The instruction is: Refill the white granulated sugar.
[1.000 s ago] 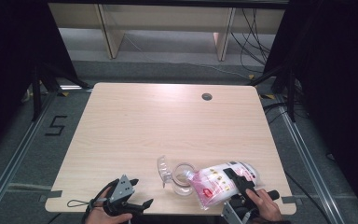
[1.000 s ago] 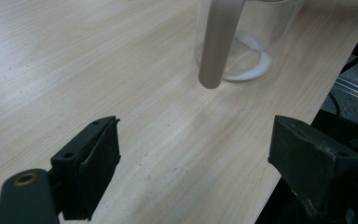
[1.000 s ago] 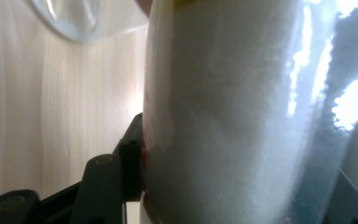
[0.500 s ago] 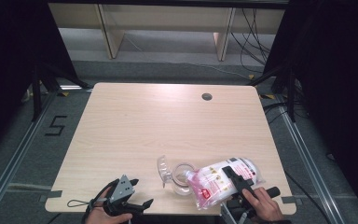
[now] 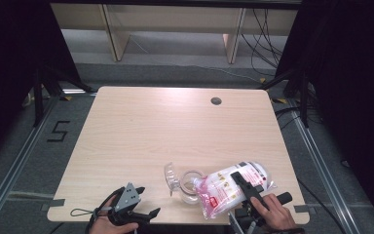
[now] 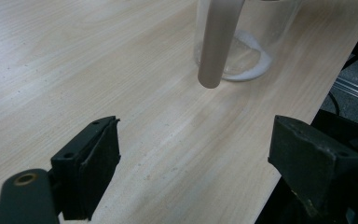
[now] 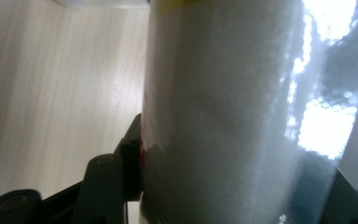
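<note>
A: Item one, bag (image 5: 231, 190): near edge of the tabletop (image 5: 175, 126), right of centre. Your right gripper (image 5: 246, 187) is clamped on it; since a second ago you've tipped its mouth down toward the jar (image 5: 191, 186).

B: Meaning?

A: Pouring looks underway. Your left gripper (image 5: 143, 214) idles wide open, holding nothing, at the near left edge.

B: Unclear?

A: White grains show in the jar's base; the bag's opening is hard to make out.
</note>
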`<state>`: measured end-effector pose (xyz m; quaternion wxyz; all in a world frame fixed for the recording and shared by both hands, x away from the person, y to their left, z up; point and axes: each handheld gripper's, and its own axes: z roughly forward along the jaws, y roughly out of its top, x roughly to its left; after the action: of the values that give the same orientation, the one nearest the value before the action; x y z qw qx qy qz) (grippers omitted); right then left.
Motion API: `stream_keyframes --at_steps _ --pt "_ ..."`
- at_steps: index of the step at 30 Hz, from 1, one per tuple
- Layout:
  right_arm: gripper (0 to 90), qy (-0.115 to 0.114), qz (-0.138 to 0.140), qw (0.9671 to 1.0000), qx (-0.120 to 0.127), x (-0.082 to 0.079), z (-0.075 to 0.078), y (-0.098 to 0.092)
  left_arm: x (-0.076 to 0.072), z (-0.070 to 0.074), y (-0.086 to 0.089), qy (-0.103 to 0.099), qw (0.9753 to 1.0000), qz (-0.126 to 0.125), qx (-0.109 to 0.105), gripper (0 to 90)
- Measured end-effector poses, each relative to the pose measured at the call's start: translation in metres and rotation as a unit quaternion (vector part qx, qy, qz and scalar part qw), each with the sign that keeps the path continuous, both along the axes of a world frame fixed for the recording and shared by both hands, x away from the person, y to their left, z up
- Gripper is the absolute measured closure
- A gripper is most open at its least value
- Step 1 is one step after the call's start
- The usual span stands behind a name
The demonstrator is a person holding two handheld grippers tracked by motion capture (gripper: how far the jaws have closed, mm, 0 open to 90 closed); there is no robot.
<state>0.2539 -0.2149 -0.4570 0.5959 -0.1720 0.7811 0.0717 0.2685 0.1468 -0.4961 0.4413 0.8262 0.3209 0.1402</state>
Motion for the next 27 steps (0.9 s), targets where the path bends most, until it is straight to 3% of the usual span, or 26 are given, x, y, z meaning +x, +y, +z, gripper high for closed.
stream_keyframes --at_steps 5,6,7,8,10,11,13,14,18,19,21,24,25,26,27 --pt "49.5 -0.012 0.004 0.9998 -0.012 0.0002 0.0031 -0.0001 -0.0006 -0.0001 -0.0006 0.002 1.0 0.003 -0.002 15.8" --pt "49.5 -0.007 0.001 1.0 -0.003 0.0003 0.0007 -0.0009 -0.0004 0.0 -0.0002 0.001 1.0 0.002 0.003 15.8" --pt "49.6 -0.016 0.009 0.9997 -0.015 0.0005 0.0027 -0.0003 -0.0008 -0.0005 -0.0014 0.002 1.0 0.003 -0.003 15.9" --pt "49.6 -0.019 0.009 0.9996 -0.019 -0.0002 0.0029 -0.0002 0.0001 0.0 0.0003 0.001 0.9999 0.0 0.014 15.9" --pt "49.6 -0.01 -0.001 0.9999 -0.013 -0.0014 0.0017 -0.0007 -0.0004 -0.0011 -0.0014 0.002 1.0 0.004 0.0 15.8" --pt "49.6 -0.02 0.013 0.9995 -0.022 -0.0007 0.0039 0.0002 -0.0006 -0.001 -0.0016 0.002 1.0 0.003 -0.002 15.8" --pt "49.7 -0.029 0.023 0.9991 -0.018 0.0001 0.0042 0.0001 -0.0005 -0.0008 -0.0012 0.0 1.0 0.002 0.0 15.9" --pt "49.7 -0.026 0.015 0.9991 -0.03 -0.0006 0.006 0.0005 0.0001 -0.0004 0.0 0.0 0.9999 0.001 0.012 15.9" --pt "49.8 -0.033 0.019 0.9986 -0.036 -0.0003 0.0068 0.0003 0.0004 -0.0008 -0.0002 0.001 0.9999 0.002 0.011 15.9" --pt "49.8 -0.034 0.02 0.9985 -0.038 0.0 0.0073 0.0005 0.0 -0.0016 -0.0014 0.003 1.0 0.003 -0.003 15.9" --pt "49.9 -0.029 0.011 0.9989 -0.037 -0.0006 0.0064 0.0008 -0.0002 -0.0017 -0.002 0.005 1.0 0.004 -0.006 15.9" --pt "49.9 -0.033 0.019 0.9987 -0.034 0.0001 0.0062 0.0015 -0.0004 -0.0012 -0.0016 0.004 1.0 0.006 -0.004 15.9" --pt "50.0 -0.035 0.019 0.9985 -0.037 0.0003 0.0063 0.0017 -0.0001 -0.0013 -0.0015 0.005 1.0 0.005 -0.004 15.9" --pt "50.0 -0.047 0.035 0.9967 -0.057 0.0017 0.0094 0.0027 0.0002 -0.0018 -0.0016 0.003 1.0 0.003 -0.007 15.8" --pt "50.1 -0.037 0.019 0.9976 -0.056 0.0003 0.0087 0.0025 0.0 -0.0013 -0.0015 0.005 1.0 0.002 -0.004 15.9"
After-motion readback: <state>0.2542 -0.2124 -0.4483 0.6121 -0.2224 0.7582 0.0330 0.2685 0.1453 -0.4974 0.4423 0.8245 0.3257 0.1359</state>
